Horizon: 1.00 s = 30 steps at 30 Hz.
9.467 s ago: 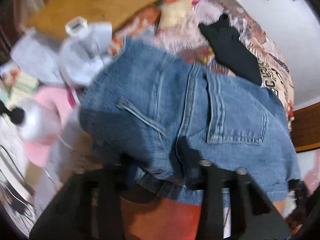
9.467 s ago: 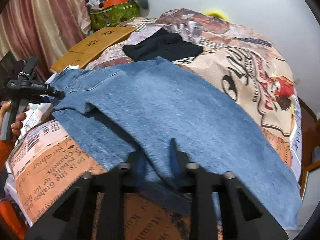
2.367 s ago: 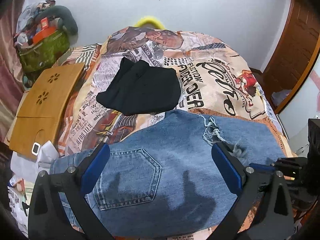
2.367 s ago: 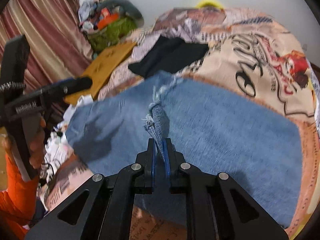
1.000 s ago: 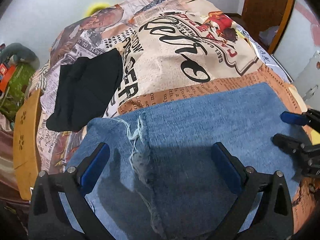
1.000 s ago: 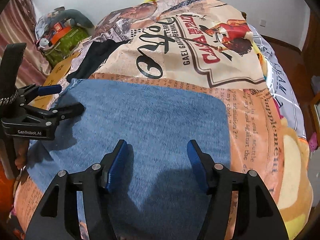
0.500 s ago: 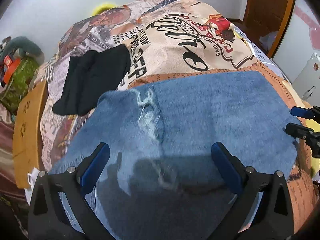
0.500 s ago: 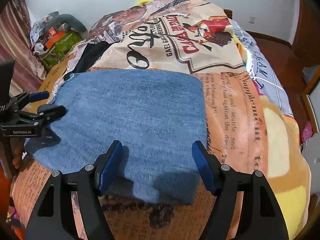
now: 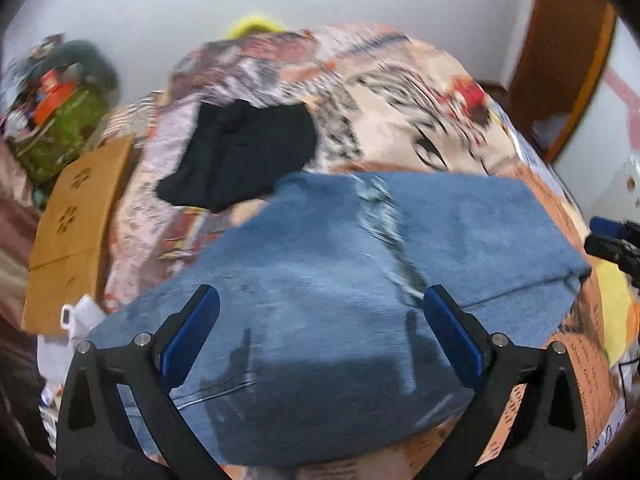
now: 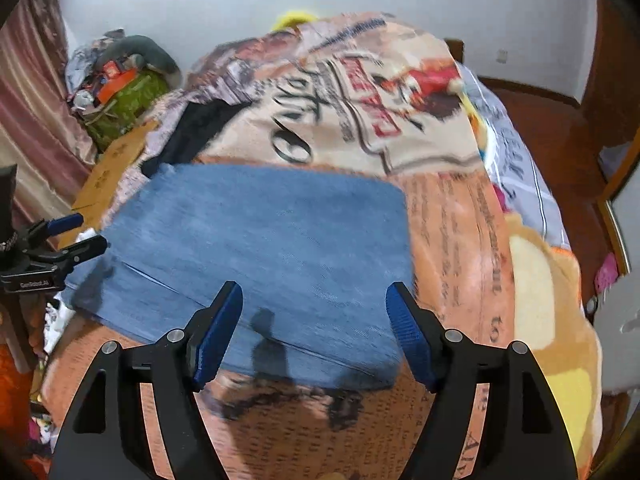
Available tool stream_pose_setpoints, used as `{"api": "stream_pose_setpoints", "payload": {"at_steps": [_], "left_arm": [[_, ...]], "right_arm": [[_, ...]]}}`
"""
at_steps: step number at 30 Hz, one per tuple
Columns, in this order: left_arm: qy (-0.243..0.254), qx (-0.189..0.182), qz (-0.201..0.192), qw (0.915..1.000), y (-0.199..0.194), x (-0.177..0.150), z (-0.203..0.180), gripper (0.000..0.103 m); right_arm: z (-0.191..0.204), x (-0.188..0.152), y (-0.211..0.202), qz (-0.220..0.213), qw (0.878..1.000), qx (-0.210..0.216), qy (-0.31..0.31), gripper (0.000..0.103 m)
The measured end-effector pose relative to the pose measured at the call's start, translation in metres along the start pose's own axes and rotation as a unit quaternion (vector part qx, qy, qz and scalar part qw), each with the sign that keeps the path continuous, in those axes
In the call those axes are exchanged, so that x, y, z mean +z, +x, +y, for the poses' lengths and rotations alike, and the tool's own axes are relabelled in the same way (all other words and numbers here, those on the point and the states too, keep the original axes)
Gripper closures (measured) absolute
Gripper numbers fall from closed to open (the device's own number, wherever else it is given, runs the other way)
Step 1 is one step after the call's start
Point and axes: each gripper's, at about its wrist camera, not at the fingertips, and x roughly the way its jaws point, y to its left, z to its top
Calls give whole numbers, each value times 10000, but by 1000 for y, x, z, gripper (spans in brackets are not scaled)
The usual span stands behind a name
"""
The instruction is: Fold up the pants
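**Jeans folded flat on the bed, both our grippers empty**

We hold the left gripper (image 9: 320, 320) and right gripper (image 10: 316, 316) above the blue jeans (image 10: 260, 240), fingers spread wide on each, gripping nothing. The jeans lie folded on the printed bedspread (image 10: 440, 220), just beside a black garment (image 9: 240, 152).

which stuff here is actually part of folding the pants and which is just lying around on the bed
Part of the job:
- blue jeans, lying folded on the bedspread
- left gripper, open
- right gripper, open

Just lying about:
- black garment
- wooden board
- green bag with clutter on top
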Motion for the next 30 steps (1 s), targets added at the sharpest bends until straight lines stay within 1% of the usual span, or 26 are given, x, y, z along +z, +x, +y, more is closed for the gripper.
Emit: {"api": "stream_pose_setpoints", "payload": {"at_steps": [3,4,6,7,11,13,15,16,17,18,21,22,23,24,25,27,29,30], "left_arm": [[-432,253,-379,9980,-22,-4,32,0],[-538,371,-459,9968,-28,-6,42,0],[-766,618,-578,9935,-39,-12,66,0],[-845,679,-591,9923,-42,-15,74,0],[-1372,934,-453,9851,-48,-37,119,0],[-1768,884,-260,9799,-46,-52,146,0],[-2259,825,29,9706,-40,-69,170,0],[-2549,741,211,9639,-35,-80,184,0],[-2702,661,305,9600,-32,-87,191,0],[-2909,521,442,9543,-28,-97,199,0],[-3275,162,737,9418,-18,-122,211,0],[-3344,56,834,9387,-14,-130,213,0],[-3406,-39,930,9356,-10,-138,213,0],[-3497,-139,1041,9309,-6,-148,215,0],[-3578,-233,1113,9269,-3,-155,215,0],[-3765,-581,1253,9161,4,-171,214,0],[-4032,-1013,1318,8999,13,-183,214,0],[-4206,-1239,1333,8888,18,-190,216,0]], "right_arm": [[20,11,-6,-185,9995,145,-205,31],[28,15,-7,-249,9991,199,-287,30],[46,21,-5,-368,9979,305,-446,25],[51,23,-4,-387,9974,343,-497,25],[78,28,16,-283,9958,496,-718,24],[89,29,30,-149,9953,530,-799,24],[97,26,43,42,9945,596,-865,24],[102,25,53,167,9938,642,-893,24],[104,24,56,228,9935,660,-901,24],[107,23,62,325,9930,668,-914,24],[111,15,81,678,9900,717,-1006,24],[112,12,84,730,9895,716,-1023,23],[113,10,86,684,9895,686,-1075,21],[114,9,85,668,9891,680,-1125,17],[117,7,84,679,9883,654,-1203,17],[120,6,85,687,9875,590,-1287,14],[122,5,86,700,9867,563,-1354,12],[123,4,86,705,9865,557,-1366,11]]}}
